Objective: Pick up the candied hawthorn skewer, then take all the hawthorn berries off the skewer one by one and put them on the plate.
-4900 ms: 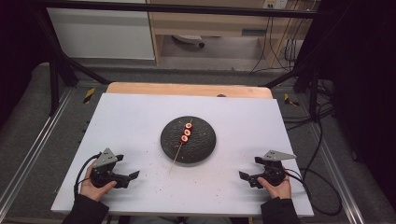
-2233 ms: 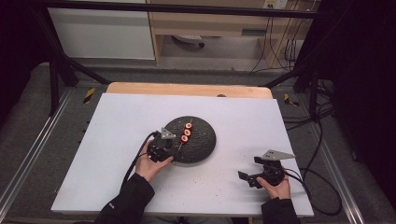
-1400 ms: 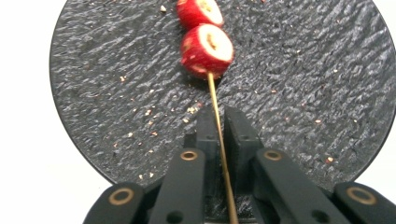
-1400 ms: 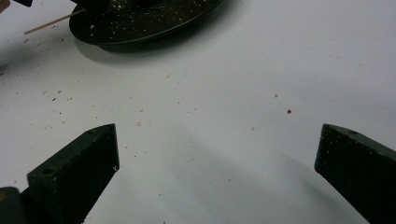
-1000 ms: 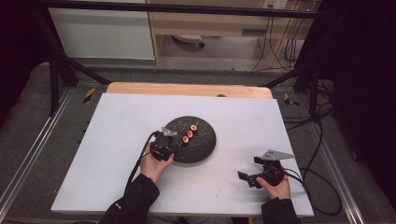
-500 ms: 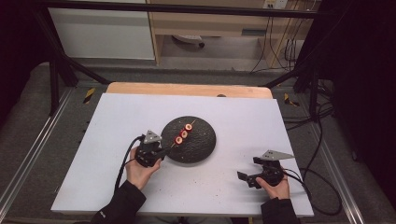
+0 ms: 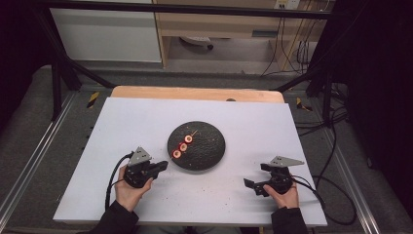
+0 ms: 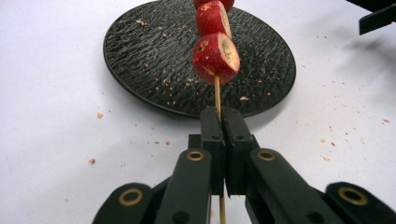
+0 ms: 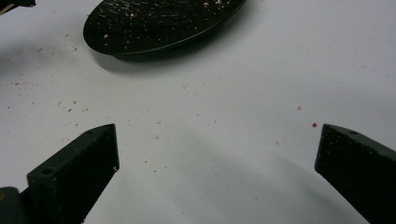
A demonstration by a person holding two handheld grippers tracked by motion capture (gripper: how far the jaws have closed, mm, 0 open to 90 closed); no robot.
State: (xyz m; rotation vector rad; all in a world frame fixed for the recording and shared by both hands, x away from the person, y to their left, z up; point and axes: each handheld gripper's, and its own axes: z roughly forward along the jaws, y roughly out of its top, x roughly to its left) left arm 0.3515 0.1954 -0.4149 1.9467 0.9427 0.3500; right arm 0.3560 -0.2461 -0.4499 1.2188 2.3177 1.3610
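Observation:
A thin wooden skewer (image 8: 217, 95) carries three red fruit slices (image 8: 215, 58), seen in the high view as skewer (image 7: 184, 146). My left gripper (image 8: 223, 116) is shut on the bare end of the stick, just off the near-left rim of the black textured plate (image 8: 149, 60). The slices hang over the plate's left part (image 7: 207, 148). In the high view the left gripper (image 7: 163, 166) sits left of the plate. My right gripper (image 7: 255, 175) rests on the table at the right, open, with nothing between its fingers (image 9: 88, 154).
The white tabletop (image 7: 146, 122) is scattered with small crumbs around the plate. A wooden board edge (image 7: 195, 92) lies along the far side. Cables trail off the table's right side. The plate (image 9: 154, 23) lies ahead of the right gripper.
My left gripper, shut on the skewer, has drawn back left from the plate, pulling the fruit slices toward the plate's left rim. The right gripper has stayed put.

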